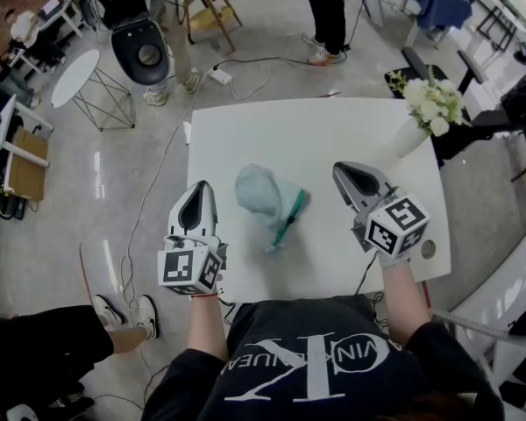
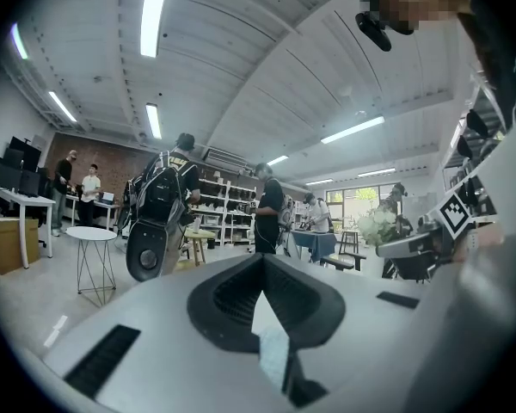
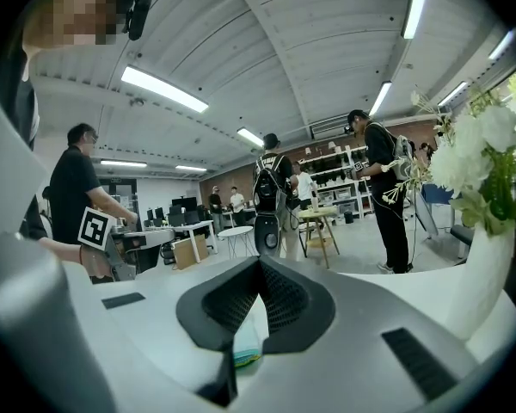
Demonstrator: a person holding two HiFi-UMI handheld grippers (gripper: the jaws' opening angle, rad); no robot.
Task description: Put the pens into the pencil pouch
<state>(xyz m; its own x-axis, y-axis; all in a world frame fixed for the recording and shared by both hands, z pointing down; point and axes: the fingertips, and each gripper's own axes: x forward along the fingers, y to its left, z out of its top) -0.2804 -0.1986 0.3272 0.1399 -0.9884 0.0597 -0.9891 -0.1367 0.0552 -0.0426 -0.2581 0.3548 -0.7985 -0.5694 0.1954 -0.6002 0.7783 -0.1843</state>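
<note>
White square tabletop (image 1: 245,130), busy workshop behind. Left of the pale blue-green fabric pouch (image 1: 261,191) lying mid-table, the left gripper (image 1: 199,191) hovers clenched, empty. That pouch looks soft and floppy; I'd pinch it by the teal-edged mouth (image 1: 289,219). No loose pens I can make out. Right of it, the right gripper (image 1: 346,175) is clenched on nothing; further right, a white vase of white flowers (image 1: 412,134) could tip.

**Colour and Pattern Record**

The table (image 1: 333,139) was white. The pouch (image 1: 265,196) was pale blue-green with darker green trim. The left gripper (image 1: 200,188) and right gripper (image 1: 343,170) were light grey with black pads. The cube (image 1: 191,268) on each carried black-and-white square markers. The flowers (image 1: 431,103) were white with green leaves, in a white vase (image 1: 406,139). The floor (image 1: 96,191) was pale grey.
</note>
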